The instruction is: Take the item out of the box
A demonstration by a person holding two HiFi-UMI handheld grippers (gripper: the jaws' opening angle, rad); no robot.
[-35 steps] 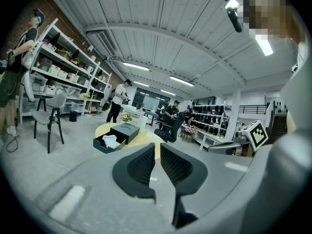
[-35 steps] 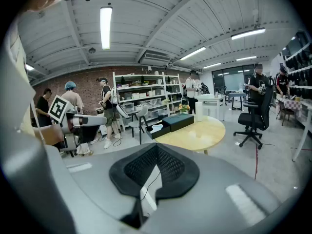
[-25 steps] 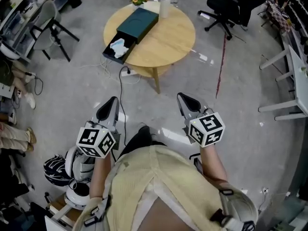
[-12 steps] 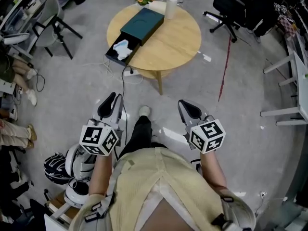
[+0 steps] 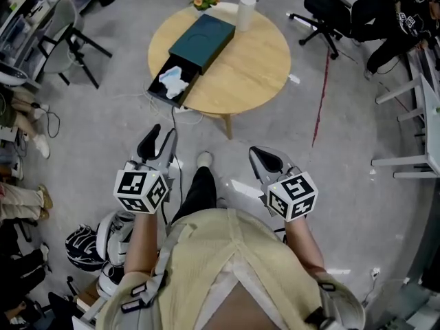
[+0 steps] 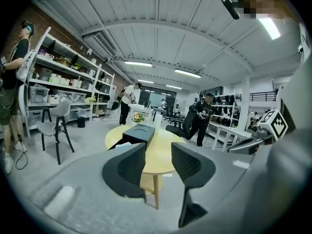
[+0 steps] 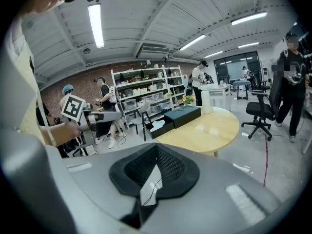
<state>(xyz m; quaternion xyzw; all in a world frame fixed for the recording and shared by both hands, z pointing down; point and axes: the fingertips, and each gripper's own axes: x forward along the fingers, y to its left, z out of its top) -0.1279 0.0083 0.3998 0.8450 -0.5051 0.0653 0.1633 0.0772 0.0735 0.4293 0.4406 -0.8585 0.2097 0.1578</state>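
Note:
A dark green box (image 5: 199, 40) lies on the round wooden table (image 5: 254, 67), its drawer pulled out toward the table's left edge. A white and pale blue item (image 5: 172, 80) lies in the drawer. Both grippers hang in the air well short of the table. My left gripper (image 5: 157, 144) is opening its jaws with nothing between them. In the left gripper view, the left gripper (image 6: 158, 152) frames the box (image 6: 139, 132) and table beyond. My right gripper (image 5: 265, 160) is shut and empty. In the right gripper view, that gripper (image 7: 155, 157) points at the box (image 7: 183, 115) and item (image 7: 157, 126).
A white cylinder (image 5: 246, 12) and small flowers (image 5: 201, 0) stand at the table's far side. A cable (image 5: 172, 126) trails on the floor below the drawer. Office chairs (image 5: 323, 9) stand at right and left, helmets (image 5: 86, 239) at lower left. People stand near shelving.
The left gripper's jaws have spread apart. The person has stepped forward, and both grippers have shifted slightly toward the table.

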